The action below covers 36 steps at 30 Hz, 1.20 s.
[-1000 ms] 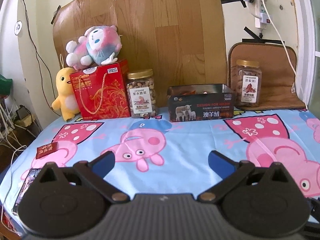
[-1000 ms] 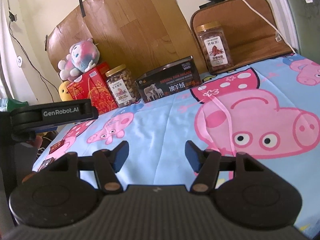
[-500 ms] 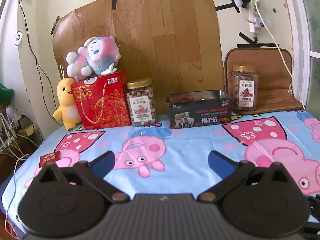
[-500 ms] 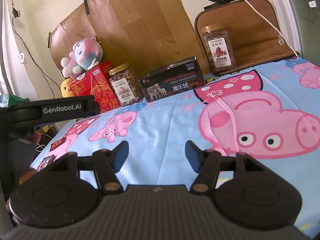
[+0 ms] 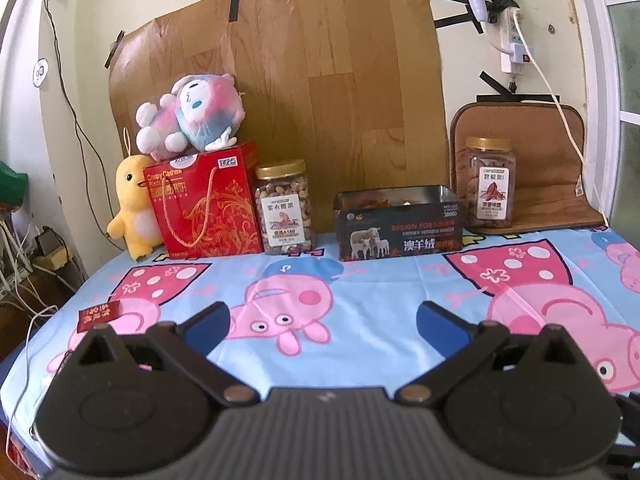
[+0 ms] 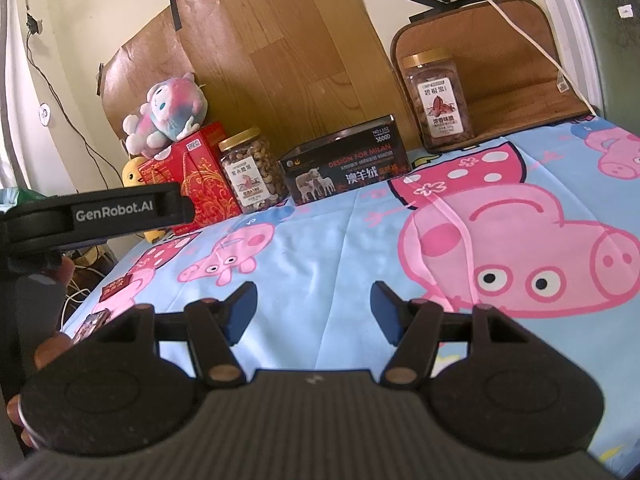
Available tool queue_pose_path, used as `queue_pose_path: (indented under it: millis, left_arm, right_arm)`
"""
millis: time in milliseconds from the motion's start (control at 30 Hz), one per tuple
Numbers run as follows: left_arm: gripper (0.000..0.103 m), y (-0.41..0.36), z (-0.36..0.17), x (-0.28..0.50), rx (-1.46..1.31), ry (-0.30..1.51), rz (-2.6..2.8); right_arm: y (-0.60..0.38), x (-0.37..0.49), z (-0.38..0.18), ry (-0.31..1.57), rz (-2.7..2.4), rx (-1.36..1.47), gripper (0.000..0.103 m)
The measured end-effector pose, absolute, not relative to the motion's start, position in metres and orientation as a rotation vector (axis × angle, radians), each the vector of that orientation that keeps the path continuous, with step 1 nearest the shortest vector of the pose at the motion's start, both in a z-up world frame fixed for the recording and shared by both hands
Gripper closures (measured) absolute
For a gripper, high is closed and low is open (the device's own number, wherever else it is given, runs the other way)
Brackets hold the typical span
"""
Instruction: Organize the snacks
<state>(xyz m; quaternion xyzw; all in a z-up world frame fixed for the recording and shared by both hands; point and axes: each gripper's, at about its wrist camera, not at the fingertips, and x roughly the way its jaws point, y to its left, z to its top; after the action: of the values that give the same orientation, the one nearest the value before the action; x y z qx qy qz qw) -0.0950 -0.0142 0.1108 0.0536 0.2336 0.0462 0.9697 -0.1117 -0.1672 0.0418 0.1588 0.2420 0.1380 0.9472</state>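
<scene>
The tablecloth is soft printed cloth, faintly creased. The dark tin looks like glossy metal with a bright rim. Both jars are clear plastic with shiny gold lids. The red gift box is glossy card — its handle cord. The backboard has a smooth wood-grain finish.

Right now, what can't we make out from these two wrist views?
- Open tin's contents: left wrist view, front wall hides most; right wrist view shows none.
- Yellow duck toy: right wrist view, red gift box and left gripper's body cover it.
- Small packet at table edge: right wrist view, too small, partly behind the fingers' housing.
</scene>
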Motion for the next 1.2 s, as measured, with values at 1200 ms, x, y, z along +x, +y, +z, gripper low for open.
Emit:
queue_pose_path:
  millis: [1200]
  left_arm:
    - [0.0,-0.004,0.086,-0.082,0.061,0.612,0.08]
  right_arm:
    - [-0.164,-0.116,0.043,0.472,0.262,0.304,0.037]
